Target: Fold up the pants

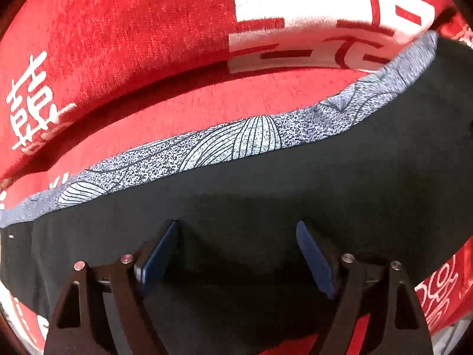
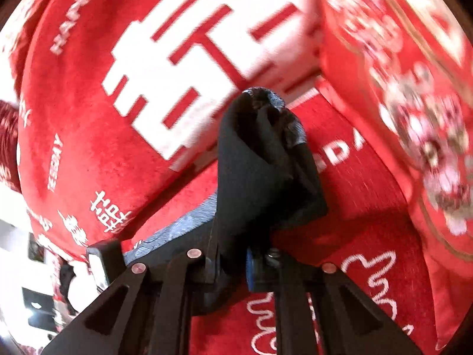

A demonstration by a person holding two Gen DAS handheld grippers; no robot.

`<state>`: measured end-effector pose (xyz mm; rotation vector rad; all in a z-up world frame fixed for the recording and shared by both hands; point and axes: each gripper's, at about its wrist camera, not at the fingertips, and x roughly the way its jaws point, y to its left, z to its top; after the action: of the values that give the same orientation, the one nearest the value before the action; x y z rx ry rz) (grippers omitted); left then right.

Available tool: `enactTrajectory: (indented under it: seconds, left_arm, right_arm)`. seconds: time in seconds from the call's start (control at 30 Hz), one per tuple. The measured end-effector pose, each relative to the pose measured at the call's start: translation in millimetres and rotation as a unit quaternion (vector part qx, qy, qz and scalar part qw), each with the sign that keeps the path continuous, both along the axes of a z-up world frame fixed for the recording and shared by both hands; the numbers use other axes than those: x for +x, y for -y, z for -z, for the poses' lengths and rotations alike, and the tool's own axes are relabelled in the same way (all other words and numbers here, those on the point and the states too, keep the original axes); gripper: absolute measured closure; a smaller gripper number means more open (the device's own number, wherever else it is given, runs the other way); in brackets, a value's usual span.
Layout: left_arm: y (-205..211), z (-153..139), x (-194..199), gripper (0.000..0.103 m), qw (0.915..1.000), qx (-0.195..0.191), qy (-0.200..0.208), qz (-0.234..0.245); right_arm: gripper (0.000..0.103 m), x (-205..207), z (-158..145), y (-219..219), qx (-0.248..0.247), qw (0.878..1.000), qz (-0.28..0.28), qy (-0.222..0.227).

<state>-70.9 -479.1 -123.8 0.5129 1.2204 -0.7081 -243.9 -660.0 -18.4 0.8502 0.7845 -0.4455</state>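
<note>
Right wrist view: the right hand-held gripper (image 2: 232, 261) is clenched on a bunched end of the pants (image 2: 251, 159), raised above the red bedspread (image 2: 354, 207). The left hand-held gripper (image 1: 238, 254) hovers released over the flat part. Next, I judge: carry the end across.

Red cushion (image 2: 74, 136), right wrist view: white Latin capitals printed sideways, partly readable as "HAPPY" near its top edge and what looks like "WEDDING" lower down, blurred. Small white Chinese double-happiness signs beneath these.

Large white block (image 2: 207, 44) on the same cushion: red strokes of a big double-happiness character.

Red seat cover (image 2: 354, 171): white letters "DA", the rest cut off by dark cloth.

Left wrist view: white double-happiness sign (image 1: 32, 103) on the cushion's left part.
</note>
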Motion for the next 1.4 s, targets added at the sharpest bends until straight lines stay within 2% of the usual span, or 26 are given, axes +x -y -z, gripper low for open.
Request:
enactTrajectory:
  seconds: [0.1, 0.2, 0.27, 0.4, 0.5, 0.57, 0.6, 0.67, 0.7, 0.77, 0.8, 0.83, 0.9, 0.93, 0.97, 1.0, 1.03, 1.1, 1.13, 1.2, 1.3, 1.4]
  left_arm:
    - [-15, -6, 11, 0.021, 0.9992, 0.004, -0.039, 0.002]
    - [-43, -27, 27, 0.021, 0.9989, -0.017, -0.042, -0.012]
    - [-77, -44, 42, 0.021, 0.9984, -0.031, -0.043, -0.021]
    - [-151, -62, 76, 0.021, 0.9974, -0.029, -0.044, -0.049]
    - [-202, -66, 103, 0.021, 0.9960, -0.011, -0.043, -0.078]
    - [-239, -65, 124, 0.021, 0.9941, 0.003, -0.036, -0.102]
    - [-253, -63, 134, 0.021, 0.9931, 0.011, -0.032, -0.113]
    - [-285, -55, 149, 0.021, 0.9900, 0.034, -0.029, -0.134]
    - [-295, -52, 159, 0.021, 0.9883, 0.041, -0.031, -0.143]
    - [-305, -43, 168, 0.021, 0.9866, 0.045, -0.036, -0.153]
    - [-309, -41, 170, 0.021, 0.9869, 0.043, -0.036, -0.151]
    - [-313, -41, 170, 0.021, 0.9877, 0.041, -0.037, -0.147]
    - [-312, -40, 173, 0.021, 0.9889, 0.030, -0.047, -0.137]
    - [-305, -43, 170, 0.021, 0.9896, 0.017, -0.057, -0.131]
    - [-293, -46, 167, 0.021, 0.9901, 0.005, -0.065, -0.124]
    - [-285, -48, 166, 0.021, 0.9905, -0.010, -0.072, -0.116]
    - [-273, -52, 163, 0.021, 0.9904, -0.033, -0.083, -0.105]
    - [-251, -64, 157, 0.021, 0.9888, -0.062, -0.102, -0.090]
    - [-236, -63, 155, 0.021, 0.9868, -0.077, -0.121, -0.075]
    - [-218, -60, 151, 0.021, 0.9851, -0.084, -0.137, -0.061]
    - [-194, -54, 142, 0.021, 0.9842, -0.083, -0.152, -0.039]
    - [-181, -49, 138, 0.021, 0.9851, -0.077, -0.152, -0.027]
  right_arm:
    - [0.090, 18, -16, -17, -0.029, 0.999, -0.017, -0.004]
    - [0.090, 39, -37, -46, -0.070, 0.996, -0.046, -0.018]
    - [0.090, 54, -49, -71, -0.106, 0.991, -0.071, -0.032]
    - [0.090, 100, -51, -140, -0.166, 0.975, -0.133, -0.069]
    - [0.089, 141, -27, -202, -0.197, 0.955, -0.192, -0.109]
    - [0.086, 168, 5, -250, -0.230, 0.931, -0.241, -0.150]
    - [0.081, 181, 25, -272, -0.246, 0.915, -0.267, -0.175]
    - [0.077, 201, 69, -312, -0.280, 0.877, -0.313, -0.236]
    - [0.075, 207, 92, -334, -0.313, 0.844, -0.334, -0.281]
    - [0.072, 204, 104, -366, -0.383, 0.795, -0.350, -0.316]
    - [0.062, 199, 97, -372, -0.378, 0.800, -0.353, -0.304]
    - [0.050, 193, 86, -372, -0.355, 0.816, -0.354, -0.287]
    - [0.045, 176, 55, -354, -0.264, 0.874, -0.337, -0.232]
    - [0.045, 170, 45, -341, -0.222, 0.897, -0.320, -0.208]
    - [0.045, 163, 35, -321, -0.158, 0.928, -0.284, -0.179]
    - [0.045, 158, 32, -305, -0.107, 0.948, -0.251, -0.162]
    - [0.045, 148, 34, -276, -0.029, 0.970, -0.202, -0.135]
    - [0.045, 135, 52, -237, 0.090, 0.982, -0.130, -0.101]
    - [0.045, 129, 62, -223, 0.140, 0.981, -0.098, -0.088]
    - [0.045, 118, 79, -204, 0.202, 0.976, -0.052, -0.058]
    - [0.047, 112, 97, -194, 0.244, 0.969, -0.012, -0.046]
    - [0.048, 106, 103, -191, 0.261, 0.965, 0.014, -0.025]
